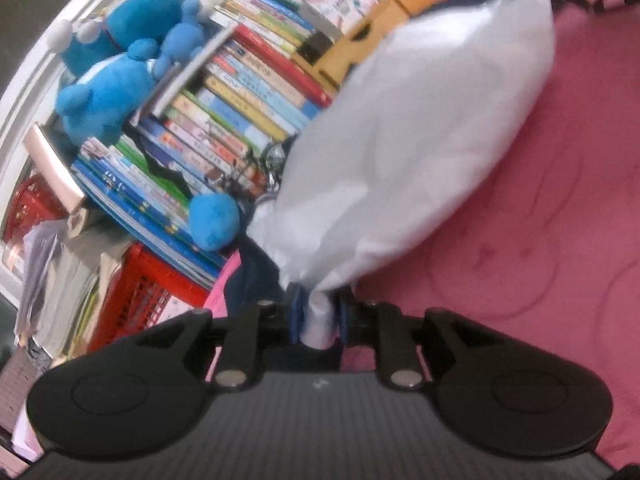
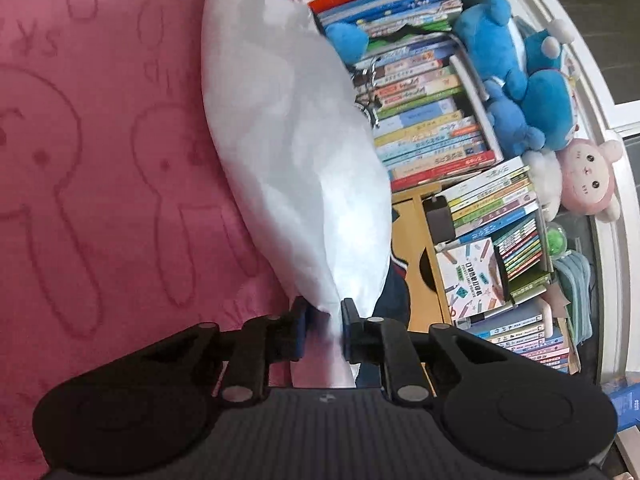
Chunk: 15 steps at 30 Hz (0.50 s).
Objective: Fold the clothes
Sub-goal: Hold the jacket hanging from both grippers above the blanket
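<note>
White cloth (image 1: 420, 140) hangs stretched between both tongs above the pink blanket (image 1: 560, 200): left tongs (image 1: 317, 316) pinch one corner, right tongs (image 2: 324, 328) pinch another; stacked books (image 2: 432, 120) stand just beyond it.

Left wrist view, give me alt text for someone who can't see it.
The left gripper pinches a corner of a white garment that billows up over a pink blanket. Stacked books and blue plush toys crowd the left side.
</note>
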### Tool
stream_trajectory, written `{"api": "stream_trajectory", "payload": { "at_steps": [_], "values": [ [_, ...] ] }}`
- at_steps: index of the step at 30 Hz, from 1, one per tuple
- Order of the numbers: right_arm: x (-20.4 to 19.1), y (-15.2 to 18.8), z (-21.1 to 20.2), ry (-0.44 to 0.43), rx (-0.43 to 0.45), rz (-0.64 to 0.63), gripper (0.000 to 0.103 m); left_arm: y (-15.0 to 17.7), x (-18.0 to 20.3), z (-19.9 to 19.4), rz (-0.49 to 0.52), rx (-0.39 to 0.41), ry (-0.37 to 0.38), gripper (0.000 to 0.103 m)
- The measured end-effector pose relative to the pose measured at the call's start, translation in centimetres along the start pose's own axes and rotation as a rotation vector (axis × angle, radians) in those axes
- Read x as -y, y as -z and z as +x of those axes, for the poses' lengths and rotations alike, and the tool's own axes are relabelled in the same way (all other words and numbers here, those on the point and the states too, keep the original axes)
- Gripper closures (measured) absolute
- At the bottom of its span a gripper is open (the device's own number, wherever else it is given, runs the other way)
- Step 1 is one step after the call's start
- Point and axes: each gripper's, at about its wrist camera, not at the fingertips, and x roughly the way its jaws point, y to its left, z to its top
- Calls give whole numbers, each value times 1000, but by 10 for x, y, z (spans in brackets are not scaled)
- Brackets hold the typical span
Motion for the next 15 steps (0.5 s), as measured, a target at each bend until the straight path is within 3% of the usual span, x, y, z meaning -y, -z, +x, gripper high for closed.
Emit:
{"api": "stream_trajectory", "payload": {
  "at_steps": [5,8,10,13,15],
  "values": [
    [-2,0,21,10,2,-17,83,-1,-1,18,39,-14,-20,81],
    [-4,-3,38,99,39,-40,79,-6,-3,28,20,-30,-57,81],
    [-10,-7,50,148,46,-64,83,-10,-4,35,-10,-42,-75,84],
    [-8,-15,58,138,18,-40,95,-15,-8,34,-49,-32,-91,92],
    [-5,-14,50,133,20,-31,97,-14,-18,27,-81,-8,-88,94]
  ]
}}
